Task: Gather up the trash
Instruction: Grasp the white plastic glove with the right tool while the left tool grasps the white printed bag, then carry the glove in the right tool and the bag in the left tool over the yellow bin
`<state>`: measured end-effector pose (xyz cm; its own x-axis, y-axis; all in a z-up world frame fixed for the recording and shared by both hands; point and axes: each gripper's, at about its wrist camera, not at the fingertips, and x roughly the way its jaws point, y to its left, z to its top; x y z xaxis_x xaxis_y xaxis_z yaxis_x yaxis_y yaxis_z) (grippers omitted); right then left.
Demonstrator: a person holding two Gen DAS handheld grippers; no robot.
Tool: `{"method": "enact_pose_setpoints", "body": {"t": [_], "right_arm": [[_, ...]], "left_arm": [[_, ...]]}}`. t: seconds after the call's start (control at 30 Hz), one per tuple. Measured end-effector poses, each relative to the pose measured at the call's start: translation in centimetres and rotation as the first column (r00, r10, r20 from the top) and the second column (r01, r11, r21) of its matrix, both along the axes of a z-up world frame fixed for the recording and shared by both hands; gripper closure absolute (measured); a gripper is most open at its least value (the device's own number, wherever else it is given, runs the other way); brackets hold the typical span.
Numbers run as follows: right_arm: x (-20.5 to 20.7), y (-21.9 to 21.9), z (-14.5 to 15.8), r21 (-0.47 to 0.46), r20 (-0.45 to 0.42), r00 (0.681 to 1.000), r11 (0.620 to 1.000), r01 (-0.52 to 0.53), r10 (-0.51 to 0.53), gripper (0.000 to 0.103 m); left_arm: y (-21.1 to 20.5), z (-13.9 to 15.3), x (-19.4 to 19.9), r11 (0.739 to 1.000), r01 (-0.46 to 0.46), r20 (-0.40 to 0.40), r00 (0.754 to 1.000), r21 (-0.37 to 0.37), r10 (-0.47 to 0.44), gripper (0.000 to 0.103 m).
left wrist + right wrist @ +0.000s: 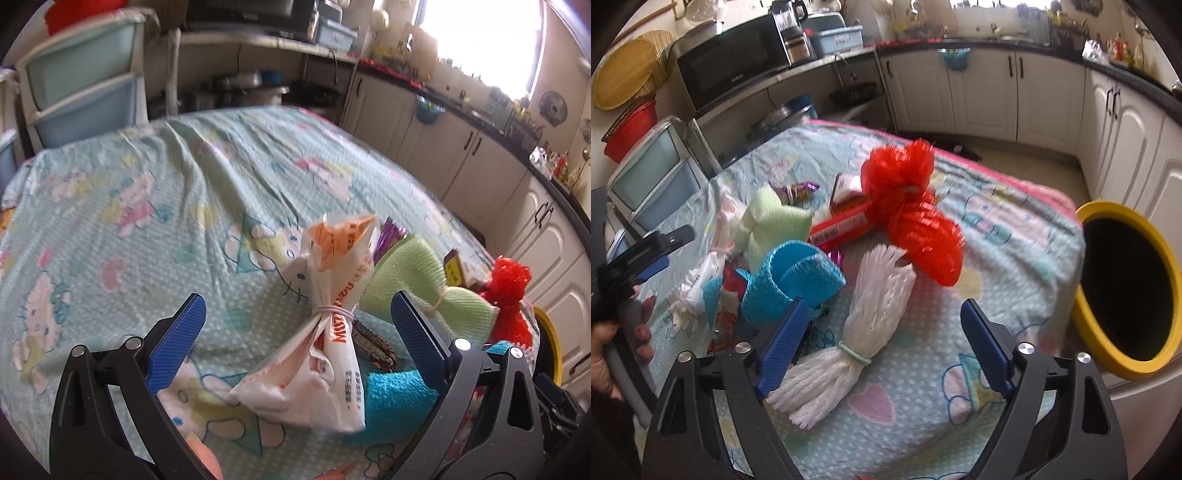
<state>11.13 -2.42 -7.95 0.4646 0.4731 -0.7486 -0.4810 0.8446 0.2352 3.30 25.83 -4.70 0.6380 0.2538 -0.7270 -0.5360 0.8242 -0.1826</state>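
While the trash is lying heaped on the cloth-covered surface, the right tool is hanging over the white foam netting, its jaws apart and straddling the tied bundle without pressing it. Just beside it, the left tool is standing wide open around the white and orange bag. Red netting, blue netting and green netting are crowding behind. At the surface's edge the yellow-rimmed bin is gaping, seemingly placed for easy drops.
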Motion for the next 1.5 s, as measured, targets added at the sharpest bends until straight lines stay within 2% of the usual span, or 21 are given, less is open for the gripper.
{"method": "enact_pose_setpoints", "body": {"t": [0.1,0.2,0.23,0.33,0.37,0.4,0.47,0.5,0.63,0.77,0.93,1.1,1.33,1.5], "right_arm": [[0.3,0.3,-0.7,0.007,-0.044,0.999,1.000,-0.011,0.011,0.029],[0.8,0.4,-1.5,0.022,-0.097,0.995,1.000,-0.018,0.020,0.036],[1.0,0.5,-1.8,0.027,-0.116,0.993,0.999,-0.019,0.022,0.039],[1.3,0.4,-2.5,0.041,-0.160,0.987,0.999,-0.025,0.032,0.058],[1.2,0.3,-2.6,0.046,-0.163,0.986,0.998,-0.032,0.039,0.067],[1.1,0.2,-2.6,0.056,-0.164,0.985,0.998,-0.040,0.048,0.070],[1.0,-0.1,-2.4,0.065,-0.158,0.986,0.997,-0.043,0.053,0.077],[0.9,-0.3,-2.3,0.068,-0.152,0.987,0.997,-0.047,0.057,0.079],[0.6,-1.1,-1.9,0.077,-0.140,0.988,0.996,-0.047,0.057,0.081],[0.4,-2.0,-1.4,0.084,-0.125,0.990,0.995,-0.047,0.058,0.082],[-0.2,-2.7,-0.2,0.091,-0.094,0.993,0.994,-0.056,0.065,0.083],[-0.6,-3.6,1.3,0.102,-0.061,0.996,0.993,-0.061,0.067,0.083],[-0.6,-5.2,3.3,0.113,-0.015,0.998,0.992,-0.056,0.058,0.083],[-0.5,-6.7,4.9,0.110,0.034,0.999,0.993,-0.037,0.034,0.083]], "left_arm": [[0.6,-1.2,0.7,0.997,0.027,-0.010,1.000,-0.071,-0.028,0.011],[0.5,-2.1,1.4,0.994,0.054,-0.041,0.997,-0.092,-0.058,0.011],[0.4,-2.5,1.6,0.993,0.064,-0.056,0.996,-0.097,-0.070,0.014],[0.3,-3.4,1.8,0.987,0.080,-0.067,0.994,-0.139,-0.090,0.028],[0.4,-3.6,2.0,0.986,0.078,-0.073,0.993,-0.147,-0.089,0.033],[0.4,-3.9,2.0,0.986,0.080,-0.079,0.993,-0.149,-0.092,0.035],[0.3,-4.2,1.8,0.988,0.079,-0.093,0.991,-0.132,-0.091,0.047],[0.3,-4.2,1.6,0.990,0.079,-0.097,0.991,-0.121,-0.091,0.049],[0.3,-4.0,1.0,0.988,0.099,-0.083,0.991,-0.121,-0.109,0.066],[0.5,-3.7,-0.1,0.990,0.085,-0.075,0.993,-0.113,-0.094,0.075],[0.6,-2.4,-1.9,0.995,0.055,-0.041,0.997,-0.086,-0.059,0.077],[-0.2,0.5,-3.3,0.998,0.045,0.012,0.999,-0.032,-0.044,0.077],[-3.2,4.1,-3.7,0.995,0.097,0.089,0.991,0.011,-0.097,0.077],[-5.6,6.1,-2.4,0.988,0.148,0.125,0.981,0.040,-0.151,0.077]]}}
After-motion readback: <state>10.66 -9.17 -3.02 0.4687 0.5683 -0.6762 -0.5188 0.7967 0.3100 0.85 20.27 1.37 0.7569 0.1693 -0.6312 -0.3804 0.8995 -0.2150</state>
